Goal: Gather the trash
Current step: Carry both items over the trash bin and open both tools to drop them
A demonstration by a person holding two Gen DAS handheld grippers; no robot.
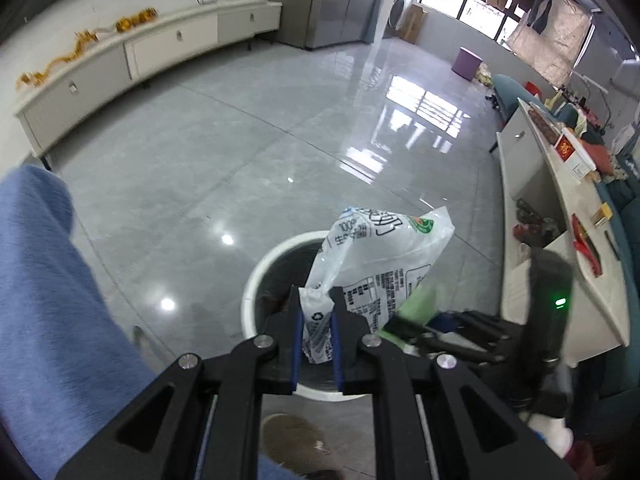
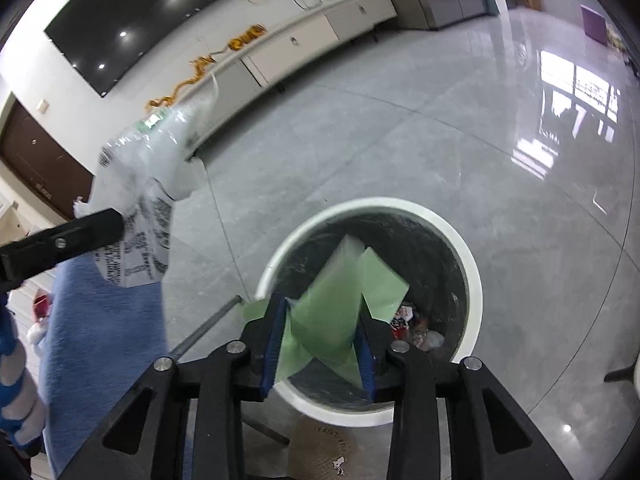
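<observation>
Daylight from the windows [image 1: 472, 4] fills the room and throws bright glare patches across the glossy floor [image 1: 248, 152], alongside small ceiling-light reflections. Both views are bright and evenly lit, with soft shadows. Fisheye distortion bends the cabinet [image 1: 132, 60] and walls, and the corners go black. The green wrapper [image 2: 340, 304] and printed bag [image 2: 144, 184] are smeared by motion blur.
</observation>
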